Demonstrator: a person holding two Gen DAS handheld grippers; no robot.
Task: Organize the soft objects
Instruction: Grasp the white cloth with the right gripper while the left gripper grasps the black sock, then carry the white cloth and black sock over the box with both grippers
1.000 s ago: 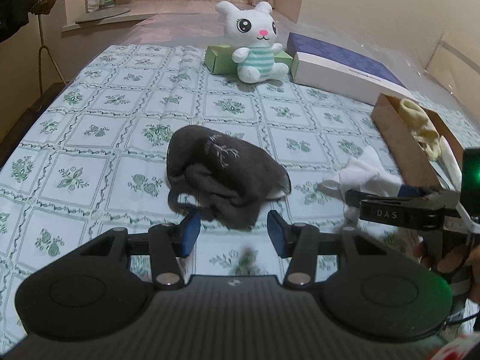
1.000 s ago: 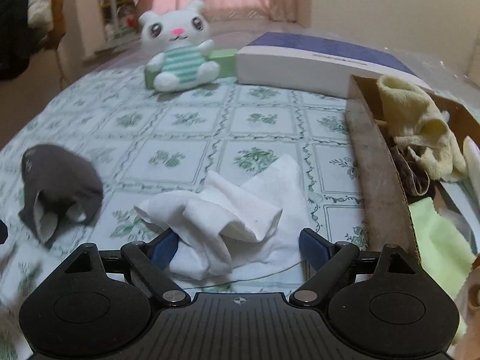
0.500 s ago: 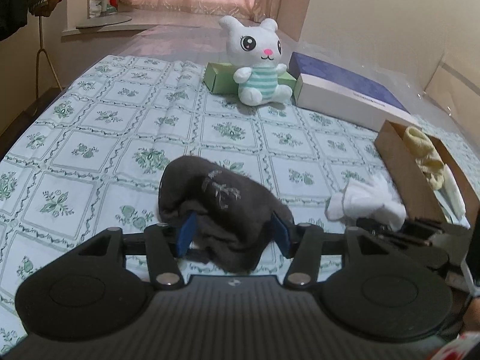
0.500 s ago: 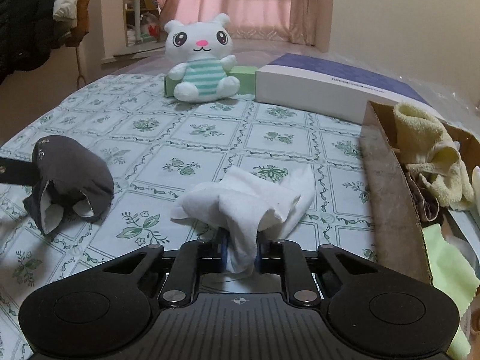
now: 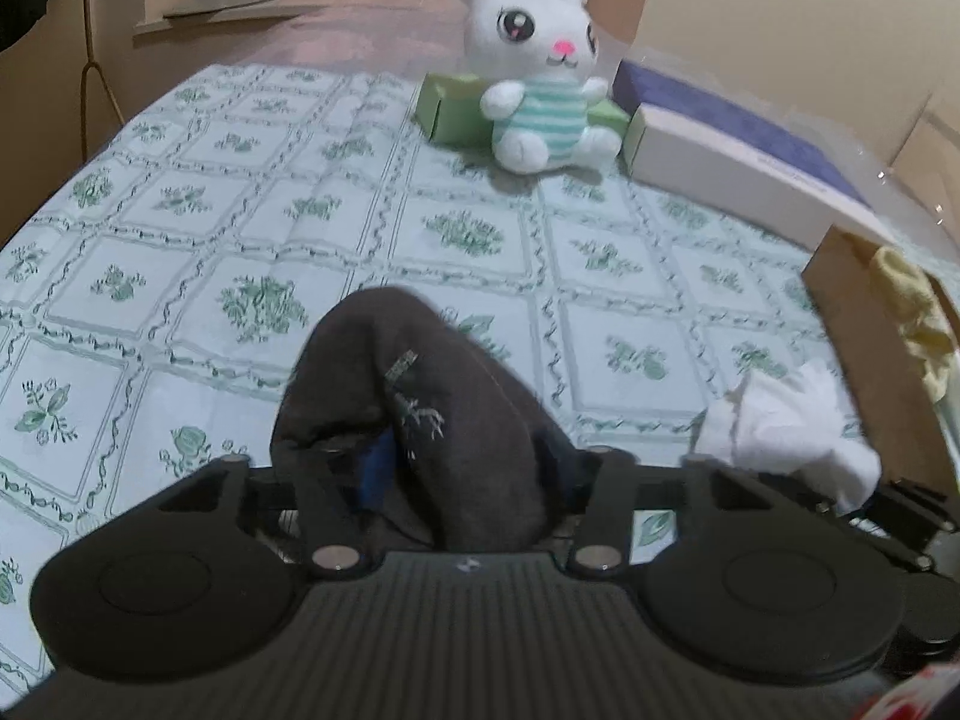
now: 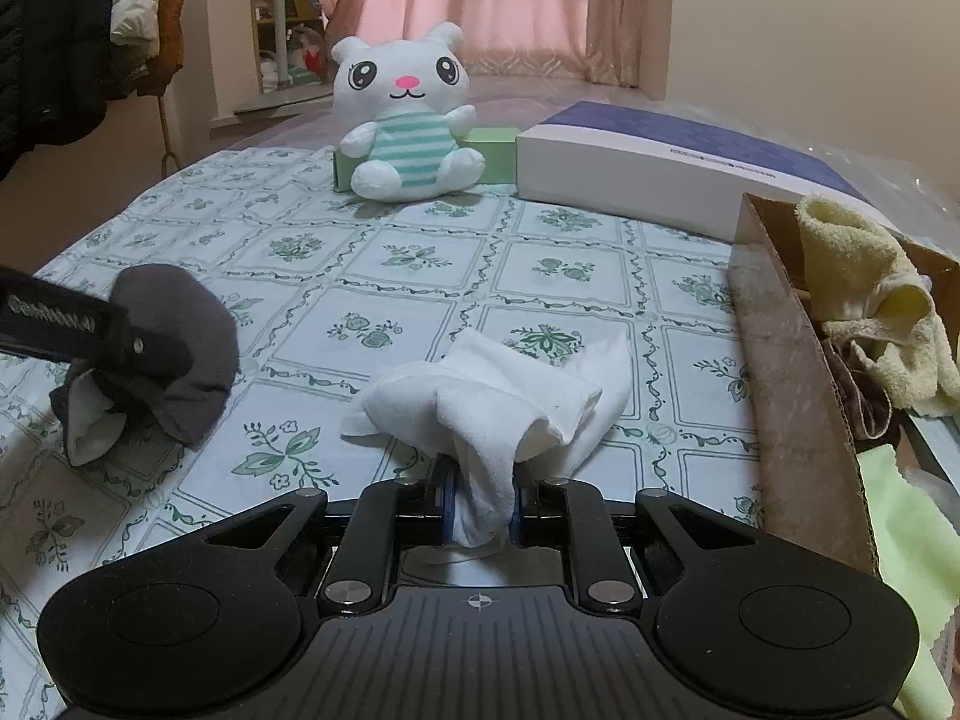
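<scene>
A dark grey sock [image 5: 432, 408] lies bunched on the green-flowered tablecloth [image 5: 252, 228]. My left gripper [image 5: 468, 462] has it between its fingers; the jaws are closing and the pads squeeze the fabric, which bulges up over them. In the right wrist view that sock [image 6: 186, 360] sits at the left with a left finger [image 6: 66, 324] across it. A white sock [image 6: 498, 408] is pinched at its near end by my right gripper [image 6: 483, 510], which is shut on it. It shows at the right in the left wrist view as well, white sock [image 5: 786, 438].
An open cardboard box [image 6: 792, 396] at the right holds a yellow towel [image 6: 870, 300] and darker cloths; a lime cloth [image 6: 900, 540] lies beside it. At the back sit a white plush bunny [image 6: 408, 114], a green box [image 6: 492, 150] and a white-and-blue box [image 6: 660, 168].
My left gripper moved forward over the dark sock and its jaws came in around it. My right gripper went from wide open to shut on the white sock.
</scene>
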